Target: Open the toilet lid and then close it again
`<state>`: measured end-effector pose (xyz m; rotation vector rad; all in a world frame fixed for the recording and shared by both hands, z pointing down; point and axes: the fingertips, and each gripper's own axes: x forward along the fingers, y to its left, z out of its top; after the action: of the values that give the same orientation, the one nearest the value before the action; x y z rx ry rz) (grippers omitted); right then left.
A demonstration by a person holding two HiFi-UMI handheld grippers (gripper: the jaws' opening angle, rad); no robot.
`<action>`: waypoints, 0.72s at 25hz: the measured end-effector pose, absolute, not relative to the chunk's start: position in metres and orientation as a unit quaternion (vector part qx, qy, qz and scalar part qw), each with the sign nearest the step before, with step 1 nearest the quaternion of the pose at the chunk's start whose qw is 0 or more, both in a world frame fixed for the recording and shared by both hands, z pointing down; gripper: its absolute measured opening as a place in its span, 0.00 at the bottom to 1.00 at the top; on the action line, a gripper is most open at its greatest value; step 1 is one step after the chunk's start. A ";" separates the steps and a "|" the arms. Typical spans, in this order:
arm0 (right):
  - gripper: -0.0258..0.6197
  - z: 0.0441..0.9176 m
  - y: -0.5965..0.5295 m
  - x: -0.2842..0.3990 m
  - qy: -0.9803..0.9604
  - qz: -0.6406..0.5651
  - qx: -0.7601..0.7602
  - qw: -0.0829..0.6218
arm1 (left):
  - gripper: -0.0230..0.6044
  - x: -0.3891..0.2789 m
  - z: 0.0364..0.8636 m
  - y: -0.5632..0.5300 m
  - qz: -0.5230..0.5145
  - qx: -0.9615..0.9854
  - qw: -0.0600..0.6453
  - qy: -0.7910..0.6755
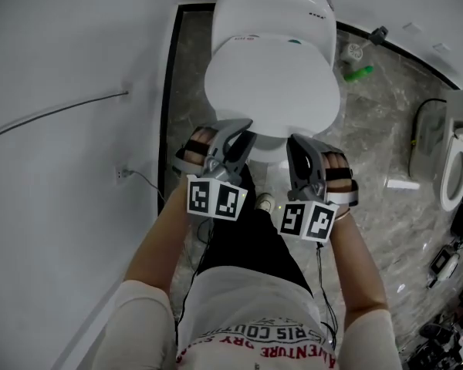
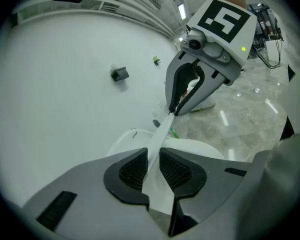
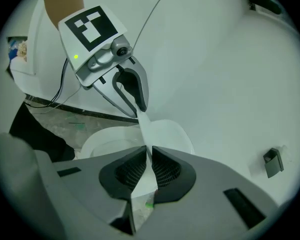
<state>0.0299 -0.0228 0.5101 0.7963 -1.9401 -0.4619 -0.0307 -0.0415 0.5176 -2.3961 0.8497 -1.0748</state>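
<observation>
The left tongs stand narrow, closed on the front rim of the toilet lid. In the left gripper view the thin white edge is pinched between the ribbed black pads and runs on to the other tool. The right tongs grip the same rim a little further along, drawn in even closer, with the edge pressed between both pads. Each gripper view shows the opposite tongs clamped on the far end of that edge.

The lid is lifted at its front, clear of the toilet seat (the ring shows beneath it in the right gripper view). Its back end lies at the tank.

The left hand and right hand sit side by side, strapped to the tools by dark bands. Both forearms reach forward from the body and both tongs point ahead and downward. The marker cubes face up toward the head camera.

The toilet stands on a marble floor against a pale wall. A green bottle lies on the floor to its right.
</observation>
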 end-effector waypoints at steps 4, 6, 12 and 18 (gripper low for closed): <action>0.10 0.486 -0.049 0.028 -0.790 -0.187 0.326 0.484 | 0.14 -0.031 0.494 -0.067 -0.388 -0.849 0.217 0.285; 0.09 0.475 -0.063 0.027 -0.789 -0.180 0.325 0.489 | 0.14 -0.032 0.483 -0.080 -0.387 -0.853 0.221 0.272; 0.09 0.442 -0.111 0.034 -0.785 -0.153 0.343 0.493 | 0.12 -0.024 0.451 -0.126 -0.376 -0.868 0.237 0.222; 0.10 0.422 -0.167 0.041 -0.776 -0.130 0.373 0.491 | 0.11 -0.017 0.433 -0.179 -0.373 -0.877 0.230 0.198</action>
<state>0.0410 -0.1669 0.4216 0.9066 -1.8842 -0.3150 -0.0174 -0.1794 0.4329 -2.4124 0.5443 -1.0251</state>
